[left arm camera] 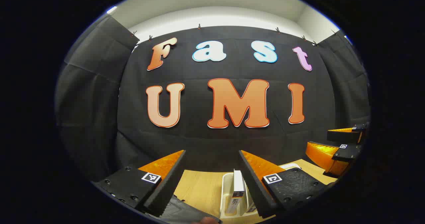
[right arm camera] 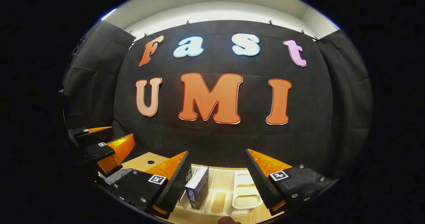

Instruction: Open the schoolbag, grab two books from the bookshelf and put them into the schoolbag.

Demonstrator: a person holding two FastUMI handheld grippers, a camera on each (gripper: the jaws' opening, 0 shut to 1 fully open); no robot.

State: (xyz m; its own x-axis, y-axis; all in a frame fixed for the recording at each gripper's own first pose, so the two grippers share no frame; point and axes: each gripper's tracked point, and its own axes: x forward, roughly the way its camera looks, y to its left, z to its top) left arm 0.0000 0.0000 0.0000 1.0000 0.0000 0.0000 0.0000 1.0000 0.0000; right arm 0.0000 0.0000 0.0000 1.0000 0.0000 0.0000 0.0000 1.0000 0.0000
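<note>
Schoolbag fabric, dark and only partly seen (left arm camera: pixel 186 210), lies at the bottom edge of the left gripper view, under the left gripper (left arm camera: pixel 212 180), whose fingers are spread wide with nothing between them. Just beyond, on the wooden table (left arm camera: pixel 199 187), a white bookshelf (left arm camera: pixel 227 190) is seen with a white-spined book (left arm camera: pixel 238 192) standing upright in it. Farther to the right in that view, the right gripper (left arm camera: pixel 345 144) is held above the table, its fingers parted.

In the right gripper view, the right gripper (right arm camera: pixel 217 180) is likewise held open and empty. Between its fingers, slightly beyond them, a dark blue book (right arm camera: pixel 198 187) stands in the bookshelf (right arm camera: pixel 244 190), leaning a little to the left; the shelf's dividers are seen to its right. At the left of this view the left gripper (right arm camera: pixel 99 144) is seen over a dark part of the schoolbag (right arm camera: pixel 118 175). The black cloth wall (right arm camera: pixel 215 137) closes the scene behind.
</note>
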